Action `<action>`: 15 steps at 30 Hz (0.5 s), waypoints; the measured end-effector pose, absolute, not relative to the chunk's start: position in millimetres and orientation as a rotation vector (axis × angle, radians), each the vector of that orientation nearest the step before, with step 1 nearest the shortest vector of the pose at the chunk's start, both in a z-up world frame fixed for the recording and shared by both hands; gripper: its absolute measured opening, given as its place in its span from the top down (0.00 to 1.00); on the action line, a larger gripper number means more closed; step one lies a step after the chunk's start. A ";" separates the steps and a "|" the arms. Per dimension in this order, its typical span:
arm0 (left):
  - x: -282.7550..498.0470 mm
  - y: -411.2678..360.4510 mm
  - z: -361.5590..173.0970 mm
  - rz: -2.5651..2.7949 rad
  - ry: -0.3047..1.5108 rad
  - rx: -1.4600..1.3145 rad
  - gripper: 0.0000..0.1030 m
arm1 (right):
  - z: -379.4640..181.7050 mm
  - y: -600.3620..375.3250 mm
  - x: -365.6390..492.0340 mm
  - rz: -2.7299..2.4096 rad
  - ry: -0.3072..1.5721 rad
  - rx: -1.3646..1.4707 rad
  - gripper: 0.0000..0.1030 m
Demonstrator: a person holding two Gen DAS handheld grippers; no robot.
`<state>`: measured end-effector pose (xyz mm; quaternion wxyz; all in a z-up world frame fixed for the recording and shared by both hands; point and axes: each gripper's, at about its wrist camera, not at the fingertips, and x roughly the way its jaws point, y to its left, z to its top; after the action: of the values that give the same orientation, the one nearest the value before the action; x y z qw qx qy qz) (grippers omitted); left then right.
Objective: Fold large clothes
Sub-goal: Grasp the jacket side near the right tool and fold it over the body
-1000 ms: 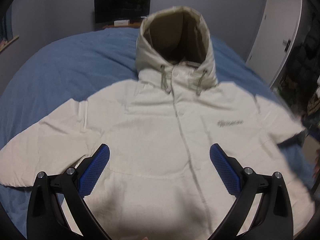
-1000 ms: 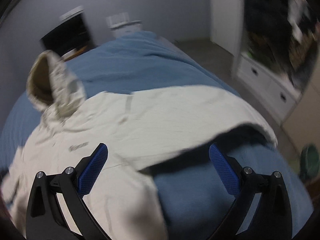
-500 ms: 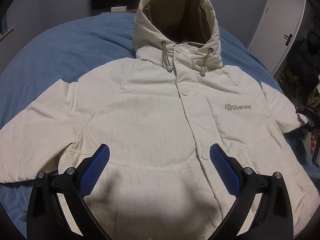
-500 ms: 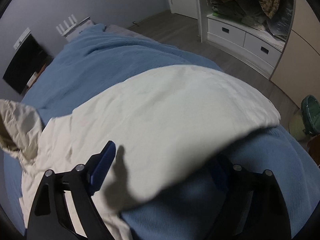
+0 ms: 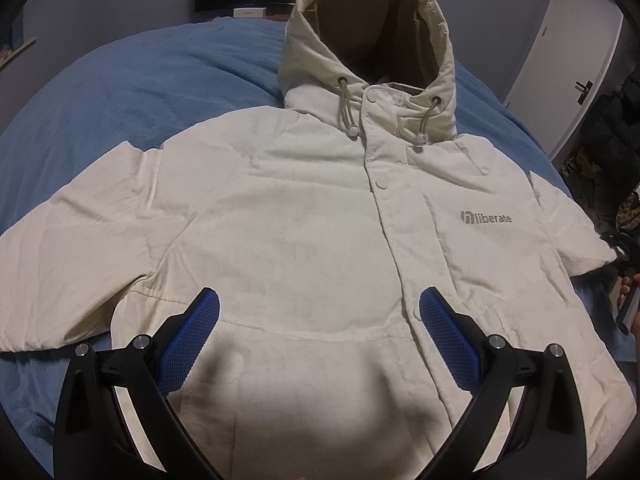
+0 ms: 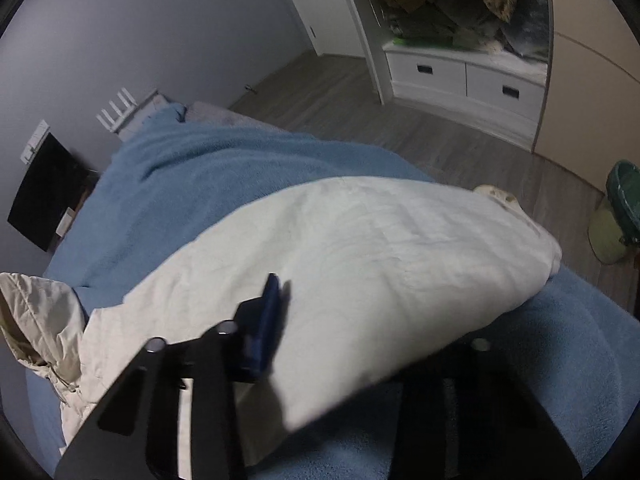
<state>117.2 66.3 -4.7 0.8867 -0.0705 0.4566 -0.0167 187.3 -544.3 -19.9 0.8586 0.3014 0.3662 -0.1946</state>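
I've got a cream hooded jacket [image 5: 304,232] lying face up on the blue blanket [image 5: 132,92] of a bed, spread flat, front closed with snap buttons down the middle. Hood [image 5: 368,36] at the far end stands open, tan lining showing, two drawcords with toggles hanging at the collar. Grey "liberate" logo [image 5: 486,219] on the chest right of the placket. Left sleeve stretches out flat to the left edge of the bed; fabric lightly wrinkled, puffy. A seam curves across the near lower front.

My left gripper [image 5: 319,340] hangs over the near hem, jaws wide apart, blue pads [image 5: 188,344] clear of the cloth, holding nothing.

My right gripper [image 6: 360,344] is at the right sleeve [image 6: 360,264], which lies across the blanket with its cuff [image 6: 500,196] toward the right. Its jaws have just been closing, with the sleeve's near edge between them: one blue pad sits on top of the cloth, the other finger is under the sleeve edge, hidden in shadow. I can't tell whether the pads are actually pinching it.

Past the bed: grey wall, wood floor, wardrobe drawers [image 6: 464,80], green bin [image 6: 620,216].
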 end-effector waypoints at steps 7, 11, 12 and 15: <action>113.6 65.1 -4.9 -0.022 0.934 -0.129 0.06 | 27.9 -519.1 168.3 -0.386 0.634 0.541 0.82; 111.8 64.8 -3.5 -0.020 0.923 -0.123 0.06 | 65.3 -489.1 156.3 -0.325 0.560 0.455 0.82; 111.3 64.7 -2.9 -0.020 0.920 -0.121 0.06 | 74.5 -480.6 154.3 -0.299 0.545 0.449 0.83; 109.6 65.8 -1.8 -0.017 0.912 -0.120 0.06 | 102.7 -451.3 145.4 -0.211 0.501 0.420 0.83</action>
<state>109.6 65.8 -1.8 0.8960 -0.0579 0.4401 -0.0083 145.4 -451.3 102.7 0.9415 0.2060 0.2458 -0.1033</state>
